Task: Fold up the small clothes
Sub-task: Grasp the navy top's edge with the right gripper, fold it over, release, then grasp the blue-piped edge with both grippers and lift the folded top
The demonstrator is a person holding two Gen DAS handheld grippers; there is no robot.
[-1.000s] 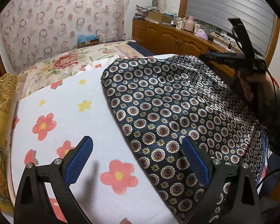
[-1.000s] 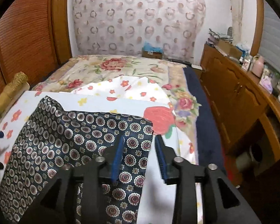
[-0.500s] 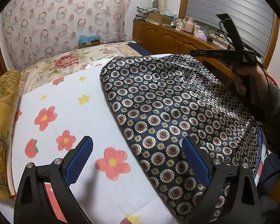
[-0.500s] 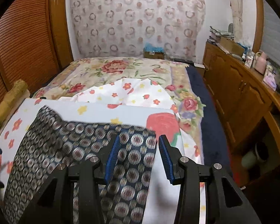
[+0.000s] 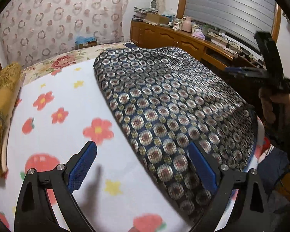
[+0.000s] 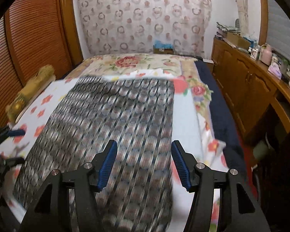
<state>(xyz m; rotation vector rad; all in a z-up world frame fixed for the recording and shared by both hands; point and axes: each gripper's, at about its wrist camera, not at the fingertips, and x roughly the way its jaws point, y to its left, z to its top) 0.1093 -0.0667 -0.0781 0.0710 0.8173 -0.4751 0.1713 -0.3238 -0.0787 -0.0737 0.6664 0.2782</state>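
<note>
The bed (image 6: pixel 218 104) carries a white flowered sheet (image 5: pixel 54 100), and on it the dark circle-patterned garment (image 5: pixel 164 104) lies spread flat. My left gripper (image 5: pixel 143 166) hovers over its near left edge, fingers wide apart, nothing clamped. My right gripper (image 6: pixel 144 162), fingers just opened apart, holds nothing above the garment's right edge.

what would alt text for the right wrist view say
A dark patterned cloth, blurred by motion, lies spread flat on a white floral sheet on a bed. The right gripper, blue-padded, hangs open above its near end, its jaws having just been opening with nothing gripped. A wooden cabinet lines the right wall.
</note>
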